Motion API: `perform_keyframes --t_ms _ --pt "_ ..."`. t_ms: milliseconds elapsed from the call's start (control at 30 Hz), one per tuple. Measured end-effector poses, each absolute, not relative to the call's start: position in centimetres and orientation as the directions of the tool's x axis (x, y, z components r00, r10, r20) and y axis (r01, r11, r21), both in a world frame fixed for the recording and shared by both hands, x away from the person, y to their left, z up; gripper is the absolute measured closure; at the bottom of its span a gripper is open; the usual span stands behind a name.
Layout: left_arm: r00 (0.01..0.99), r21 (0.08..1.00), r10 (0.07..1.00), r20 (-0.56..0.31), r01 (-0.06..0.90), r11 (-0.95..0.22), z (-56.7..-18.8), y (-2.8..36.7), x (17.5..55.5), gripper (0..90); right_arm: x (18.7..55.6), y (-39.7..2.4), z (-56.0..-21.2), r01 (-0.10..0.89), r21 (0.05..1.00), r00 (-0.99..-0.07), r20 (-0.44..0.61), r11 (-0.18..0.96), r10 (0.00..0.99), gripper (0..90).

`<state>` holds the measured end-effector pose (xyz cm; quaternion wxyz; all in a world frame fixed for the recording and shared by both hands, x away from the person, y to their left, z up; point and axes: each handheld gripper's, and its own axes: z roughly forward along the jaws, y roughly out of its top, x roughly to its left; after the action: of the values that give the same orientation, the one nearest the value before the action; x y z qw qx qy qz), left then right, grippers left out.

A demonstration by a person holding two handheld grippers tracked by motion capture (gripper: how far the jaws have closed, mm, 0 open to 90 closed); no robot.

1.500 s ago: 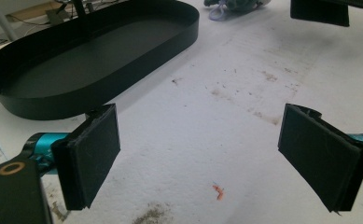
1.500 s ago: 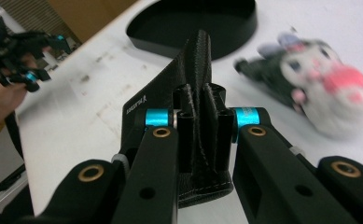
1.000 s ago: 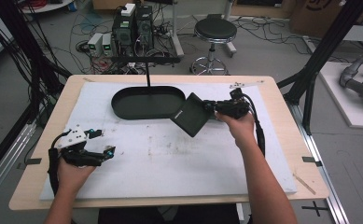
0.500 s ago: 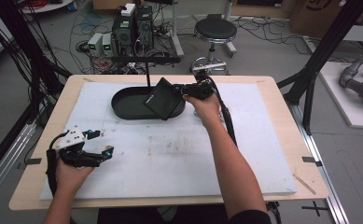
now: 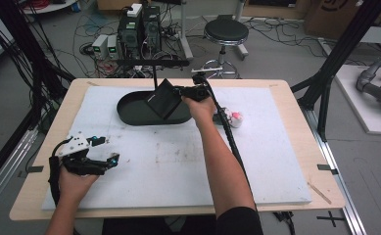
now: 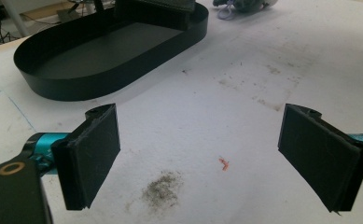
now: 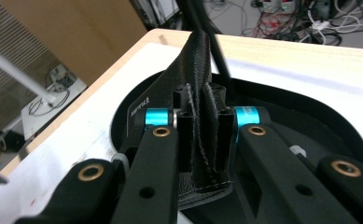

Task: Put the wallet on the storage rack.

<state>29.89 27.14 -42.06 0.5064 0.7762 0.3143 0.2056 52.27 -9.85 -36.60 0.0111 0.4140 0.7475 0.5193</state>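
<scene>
The right hand-held gripper (image 5: pixel 180 91) is clamping its jaws tight on a flat black fabric pouch (image 5: pixel 162 98), which is hanging tilted over the right end of the shallow black oval tray (image 5: pixel 129 110) in the upper middle of the high view, its lower corner reaching inside the tray's rim. The left hand-held gripper (image 5: pixel 110 161) is resting at the lower left with its jaws spread wide and nothing between them. Bare white padding on the bench (image 5: pixel 178 166) is lying between both hands, and a small pink-and-white object (image 5: pixel 234 118) is sitting right of the tray.
</scene>
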Motion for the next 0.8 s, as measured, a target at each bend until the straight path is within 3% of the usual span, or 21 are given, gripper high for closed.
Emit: perform_keyframes --t_ms 200,300,467,533,633,800 --pt "0.718 0.913 0.696 -0.002 0.285 -0.292 -42.2 27.1 30.1 12.8 53.0 -9.8 -37.4 0.614 0.784 -0.635 0.418 0.096 0.649 85.1" --pt "0.722 0.909 0.692 -0.001 0.289 -0.300 -42.3 26.9 30.1 12.8 53.3 -9.4 -38.3 0.602 0.782 -0.620 0.329 0.162 0.712 84.9" --pt "0.725 0.908 0.689 0.008 0.284 -0.309 -42.3 26.8 30.0 12.8 53.7 -9.3 -39.3 0.628 0.758 -0.606 0.334 0.176 0.722 83.3" --pt "0.723 0.909 0.691 0.003 0.286 -0.303 -42.3 26.7 30.0 12.8 53.7 -9.0 -39.6 0.634 0.750 -0.602 0.326 0.189 0.729 75.0" --pt "0.725 0.908 0.689 0.005 0.286 -0.307 -42.3 26.8 30.0 12.8 53.7 -9.0 -39.7 0.637 0.750 -0.591 0.331 0.175 0.735 55.4" --pt "0.724 0.910 0.689 0.005 0.282 -0.303 -42.2 26.8 30.0 12.8 53.2 -9.1 -39.0 0.598 0.768 -0.590 0.226 0.231 0.775 48.2"
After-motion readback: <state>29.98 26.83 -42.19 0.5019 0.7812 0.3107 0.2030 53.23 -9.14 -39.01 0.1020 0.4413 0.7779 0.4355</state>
